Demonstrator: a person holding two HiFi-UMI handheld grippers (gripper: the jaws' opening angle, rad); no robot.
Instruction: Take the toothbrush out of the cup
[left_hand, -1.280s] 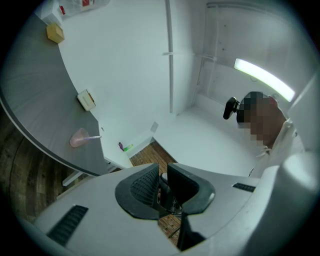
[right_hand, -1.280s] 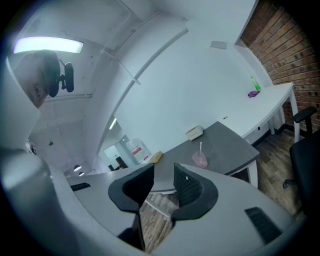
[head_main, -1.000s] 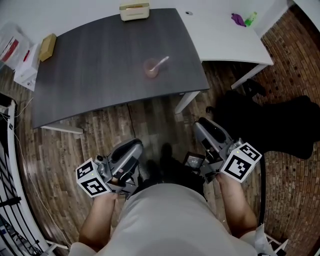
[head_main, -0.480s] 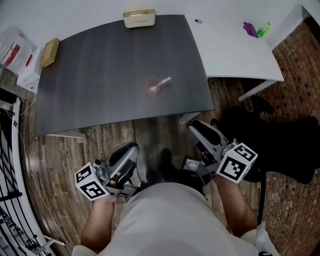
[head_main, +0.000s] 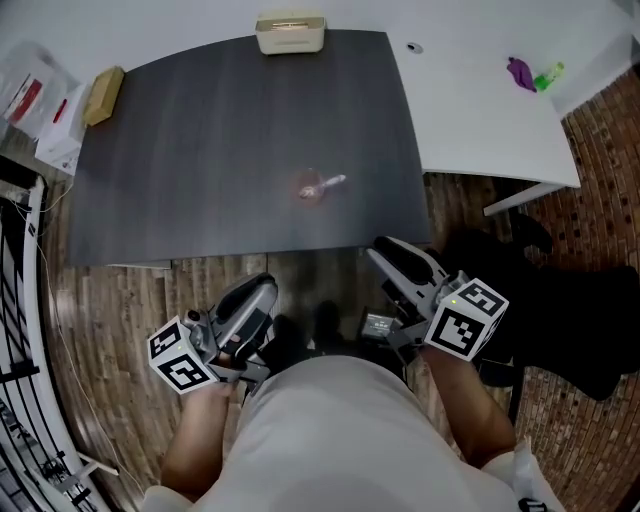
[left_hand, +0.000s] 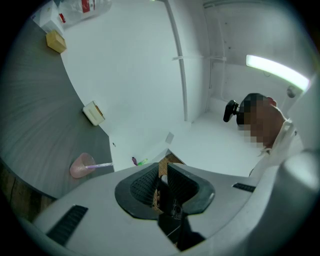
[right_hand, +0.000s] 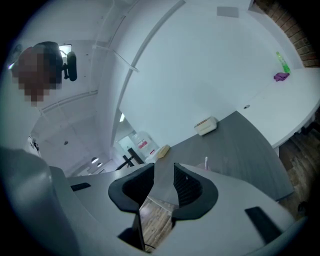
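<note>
A pink cup (head_main: 310, 190) stands on the dark grey table (head_main: 200, 150), near its front edge, with a pale toothbrush (head_main: 331, 182) leaning out to the right. The left gripper view shows the cup (left_hand: 80, 166) and toothbrush (left_hand: 101, 164) far ahead. In the right gripper view only the toothbrush (right_hand: 206, 162) tip rises above the gripper body. My left gripper (head_main: 252, 303) (left_hand: 162, 171) is held low by my body over the floor, jaws together and empty. My right gripper (head_main: 398, 258) (right_hand: 164, 172) is just short of the table edge, with a narrow empty gap between its jaws.
A beige box (head_main: 290, 33) sits at the table's back edge and a tan block (head_main: 104, 82) at its left corner. A white desk (head_main: 480, 110) with small purple and green items (head_main: 535, 75) adjoins on the right. Black bags (head_main: 580, 310) lie right, a wire rack (head_main: 15, 330) left.
The table and cup have come closer and lower in the head view as the person moved forward. Both grippers rose slightly towards the table edge, still empty.
</note>
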